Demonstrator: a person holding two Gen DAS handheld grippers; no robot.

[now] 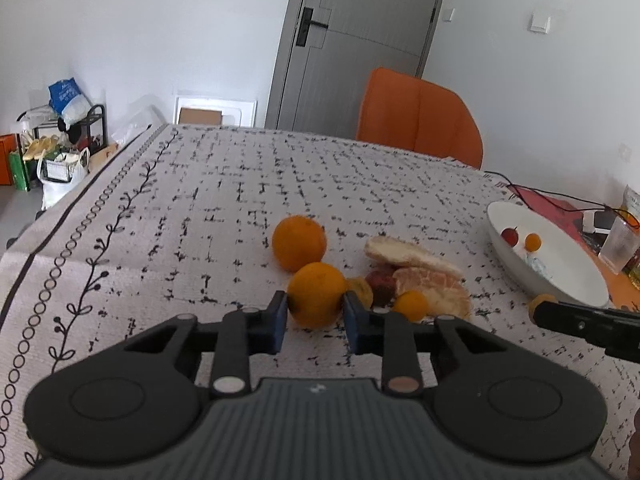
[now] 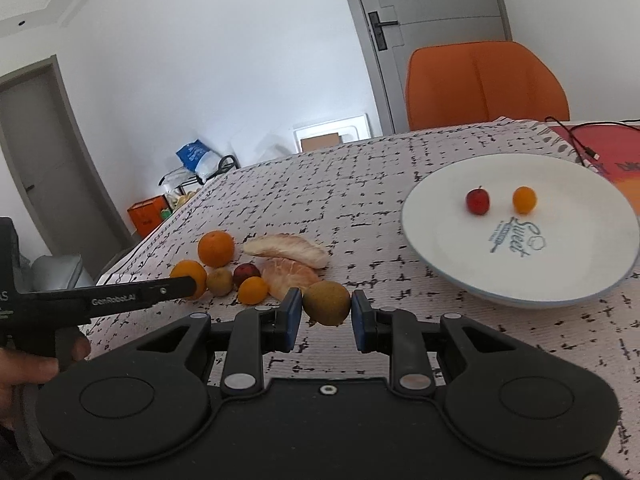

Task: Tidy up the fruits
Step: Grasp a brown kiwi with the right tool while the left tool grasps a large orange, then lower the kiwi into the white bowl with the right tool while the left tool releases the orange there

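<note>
My left gripper [image 1: 316, 306] is shut on an orange [image 1: 317, 294] at the near side of a fruit pile. A second orange [image 1: 299, 243], pomelo segments [image 1: 408, 256], a red fruit [image 1: 380, 282] and a small kumquat [image 1: 411, 305] lie beside it. My right gripper [image 2: 326, 308] has its pads on both sides of a brown kiwi [image 2: 326, 302], held just above the cloth. The white plate [image 2: 448, 240] to the right holds a small red fruit [image 2: 477, 200] and a small orange fruit [image 2: 524, 199]. A second kiwi [image 2: 219, 280] sits in the pile.
A patterned tablecloth [image 1: 200, 208] covers the table. An orange chair [image 2: 484, 80] stands at the far edge. Cables [image 2: 580, 140] and a red mat lie behind the plate. A clear glass [image 1: 620, 246] stands to the plate's right.
</note>
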